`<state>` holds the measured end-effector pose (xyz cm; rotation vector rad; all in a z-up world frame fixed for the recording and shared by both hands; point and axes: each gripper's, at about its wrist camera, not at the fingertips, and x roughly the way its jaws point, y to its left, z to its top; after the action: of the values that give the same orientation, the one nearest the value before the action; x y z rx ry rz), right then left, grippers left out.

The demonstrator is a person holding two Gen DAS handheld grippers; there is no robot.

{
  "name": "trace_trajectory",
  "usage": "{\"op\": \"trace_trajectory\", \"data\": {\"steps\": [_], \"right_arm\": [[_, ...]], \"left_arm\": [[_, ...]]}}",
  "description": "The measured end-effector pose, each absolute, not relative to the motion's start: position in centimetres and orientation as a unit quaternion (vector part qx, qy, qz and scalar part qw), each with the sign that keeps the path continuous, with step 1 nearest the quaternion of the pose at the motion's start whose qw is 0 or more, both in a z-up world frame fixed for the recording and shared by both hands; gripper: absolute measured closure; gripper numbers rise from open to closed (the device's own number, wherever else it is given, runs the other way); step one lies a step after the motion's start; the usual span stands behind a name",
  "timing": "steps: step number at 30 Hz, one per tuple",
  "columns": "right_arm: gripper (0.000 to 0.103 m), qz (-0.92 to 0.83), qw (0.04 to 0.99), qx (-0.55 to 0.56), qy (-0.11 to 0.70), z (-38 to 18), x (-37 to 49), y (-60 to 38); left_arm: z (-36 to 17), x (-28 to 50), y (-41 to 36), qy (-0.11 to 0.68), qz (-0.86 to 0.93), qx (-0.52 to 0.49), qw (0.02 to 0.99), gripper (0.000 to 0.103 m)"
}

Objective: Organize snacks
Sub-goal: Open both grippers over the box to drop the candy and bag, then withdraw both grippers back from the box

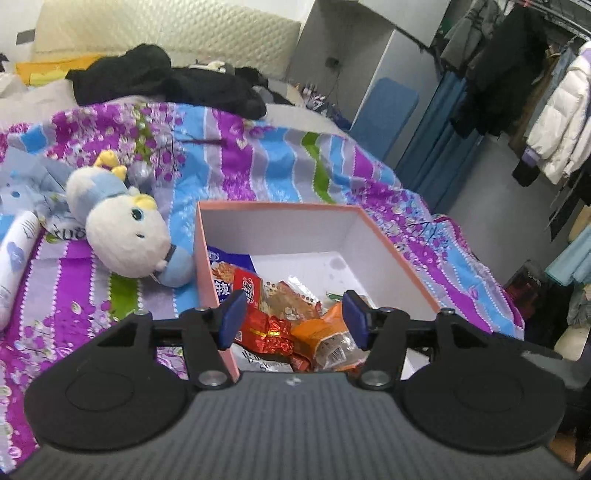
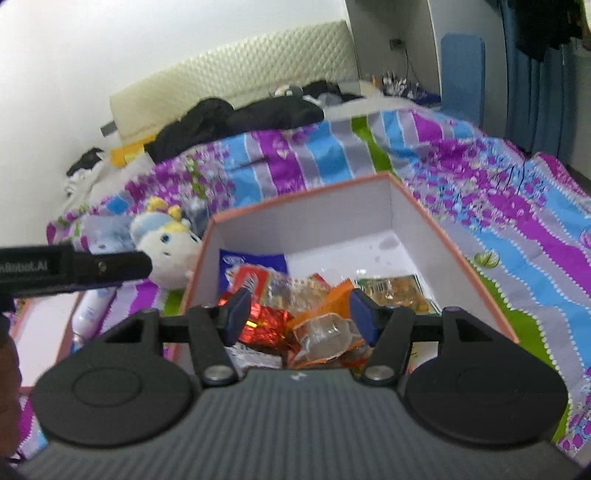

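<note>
At the bottom centre of the left wrist view, the left gripper (image 1: 293, 319) is hanging with its blue-padded fingers (image 1: 232, 317) spread wide and holding nothing. In the right wrist view, the right gripper (image 2: 299, 317) is sitting in the same lower-centre spot, its fingers likewise parted and empty. Just beyond both sets of fingertips, the snacks (image 1: 291, 325) are lying heaped in the near part of the pink box (image 1: 391, 243): a red foil pack (image 2: 266, 325), an orange packet (image 1: 321, 332) and a blue bag (image 2: 251, 264) leaning against the left wall. In the right wrist view a green-edged packet (image 2: 395, 291) is resting toward the right wall. The box is sitting on the striped purple quilt (image 1: 258, 162) in mid frame. Left of the box, a plush toy (image 1: 122, 229) is lying right beside its wall. Farther back, toward the upper left, black clothing (image 1: 166, 81) is piled before the cream headboard (image 1: 166, 26).
</note>
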<state>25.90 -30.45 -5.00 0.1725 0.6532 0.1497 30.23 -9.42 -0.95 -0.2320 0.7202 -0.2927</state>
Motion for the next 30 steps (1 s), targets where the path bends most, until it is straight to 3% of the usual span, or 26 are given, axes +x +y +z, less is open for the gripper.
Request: {"op": "trace_trajectory", "data": {"steps": [17, 30], "right_arm": [[0.042, 0.065, 0.959, 0.073, 0.266, 1.1, 17.3, -28.9], [0.042, 0.059, 0.960, 0.068, 0.265, 0.5, 10.5, -27.5]], "left_arm": [[4.1, 18.7, -7.0, 0.308, -0.137, -0.098, 0.936, 0.040], [2.6, 11.0, -4.7, 0.313, -0.110, -0.088, 0.939, 0.040]]}}
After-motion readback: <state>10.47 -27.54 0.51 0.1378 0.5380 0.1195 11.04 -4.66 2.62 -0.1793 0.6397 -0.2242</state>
